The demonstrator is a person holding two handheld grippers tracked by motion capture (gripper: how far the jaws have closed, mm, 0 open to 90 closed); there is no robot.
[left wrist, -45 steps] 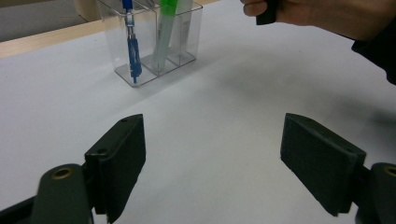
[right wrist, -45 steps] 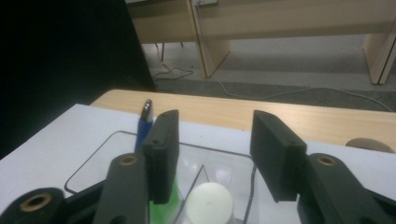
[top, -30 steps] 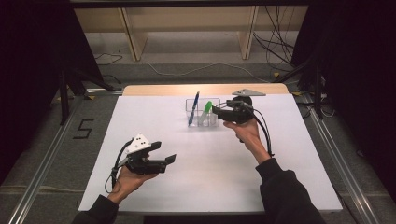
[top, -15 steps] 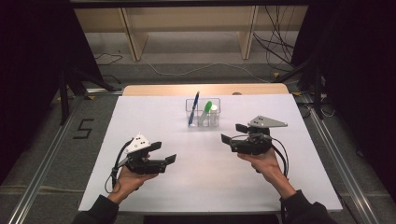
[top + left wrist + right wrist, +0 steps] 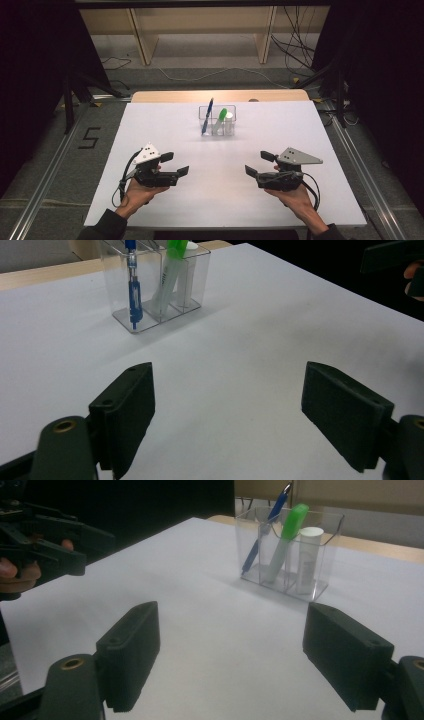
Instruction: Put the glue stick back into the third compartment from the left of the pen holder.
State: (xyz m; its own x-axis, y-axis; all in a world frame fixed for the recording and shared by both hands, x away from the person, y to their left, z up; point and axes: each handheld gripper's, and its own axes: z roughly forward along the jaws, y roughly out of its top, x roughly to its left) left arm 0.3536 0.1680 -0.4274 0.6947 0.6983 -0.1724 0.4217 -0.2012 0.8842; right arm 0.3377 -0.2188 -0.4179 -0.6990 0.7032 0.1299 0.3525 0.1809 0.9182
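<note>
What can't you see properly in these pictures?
- White tube in the clear holder: no label readable, right gripper view, too blurry.
- Blue pen: top cut off by the left gripper view's upper edge.
- Green marker: too small in the high view for any print.

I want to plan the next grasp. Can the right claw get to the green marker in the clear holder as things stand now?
Probably yes. The right claw is open and empty, bare table lies between it and the clear holder, and the green marker sticks out above the rim.
</note>
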